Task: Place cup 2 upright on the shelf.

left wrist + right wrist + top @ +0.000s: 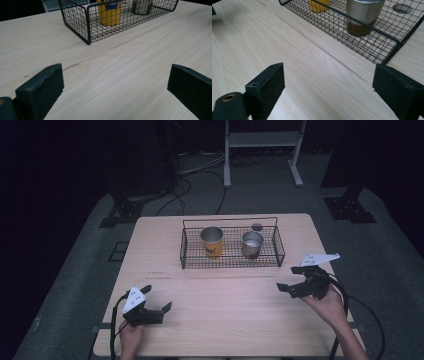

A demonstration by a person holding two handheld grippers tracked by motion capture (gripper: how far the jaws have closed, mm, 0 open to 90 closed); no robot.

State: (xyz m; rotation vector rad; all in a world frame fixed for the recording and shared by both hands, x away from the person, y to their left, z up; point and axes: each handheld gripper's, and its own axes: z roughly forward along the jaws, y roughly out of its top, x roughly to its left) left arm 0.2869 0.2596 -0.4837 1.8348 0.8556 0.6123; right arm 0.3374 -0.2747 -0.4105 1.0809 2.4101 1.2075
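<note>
Fingers (159, 299) of the left gripper (152, 301) and of the right gripper (290, 279) spread wide and empty, each held low over the wooden worktop (220, 315) by a hand at its near edge, both facing the wire basket (230, 262) containing a yellow cup (212, 241) and a steel cup (251, 244).

Yellow cup (109, 12) label unreadable, blurred.

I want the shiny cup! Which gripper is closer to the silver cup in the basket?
The right gripper. It sits just below and to the right of the silver cup, near the wire basket's right end. The left gripper is farther off, down toward the table's near left side.
</note>
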